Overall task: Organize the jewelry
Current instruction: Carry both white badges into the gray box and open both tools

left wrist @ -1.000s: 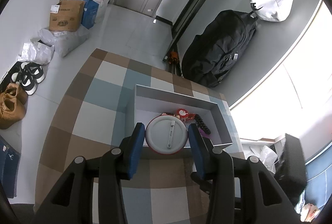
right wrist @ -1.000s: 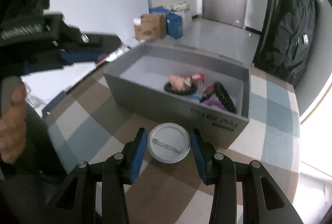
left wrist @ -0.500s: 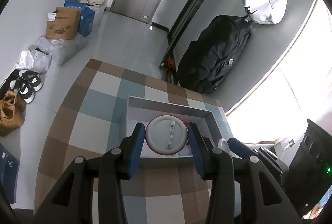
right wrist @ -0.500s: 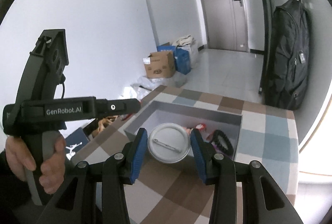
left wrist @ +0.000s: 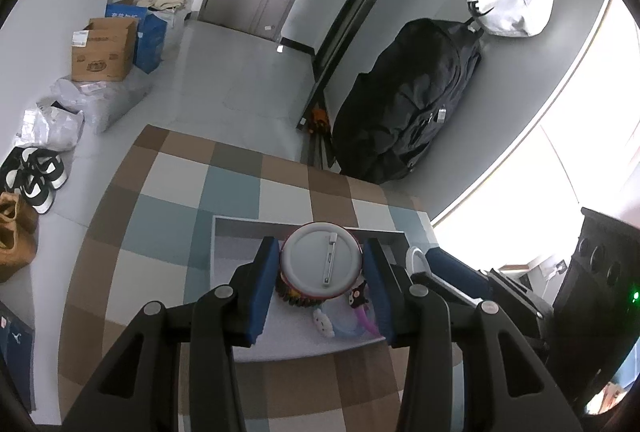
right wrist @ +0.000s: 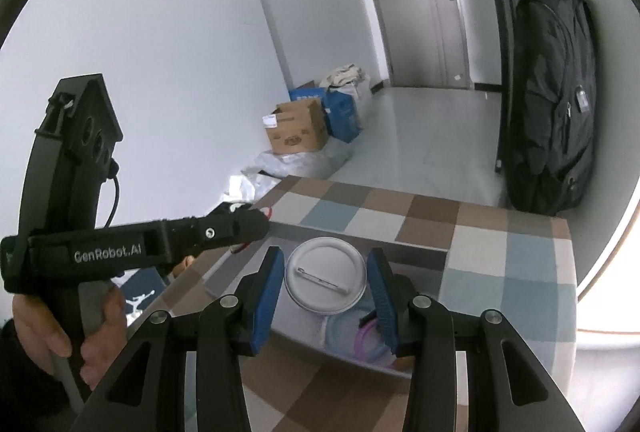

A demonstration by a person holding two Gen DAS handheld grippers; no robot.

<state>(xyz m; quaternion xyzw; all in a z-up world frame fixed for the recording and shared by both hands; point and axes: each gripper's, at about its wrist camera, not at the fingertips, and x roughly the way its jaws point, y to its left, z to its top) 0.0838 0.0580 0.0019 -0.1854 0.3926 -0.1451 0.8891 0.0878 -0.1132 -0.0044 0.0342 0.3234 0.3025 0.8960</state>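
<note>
- Currently each tool carries a pin badge over the grey box point(left wrist: 224, 244) on the checkered counter point(left wrist: 168, 191): left tool point(left wrist: 322, 268) clamped on a red-rimmed badge point(left wrist: 322, 264), right tool point(right wrist: 326, 282) on a white badge point(right wrist: 326, 280).
- Next, I judge: lower and release both inside.
- Badge fronts face away; box contents point(left wrist: 344, 312) are mostly hidden.

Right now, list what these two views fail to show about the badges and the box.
- Left wrist view: the red-rimmed badge in the left tongs shows only its pin back; its front is turned away.
- Right wrist view: the white badge in the right tongs likewise.
- Both views: most of the grey box contents sit behind badges and fingers.
</note>
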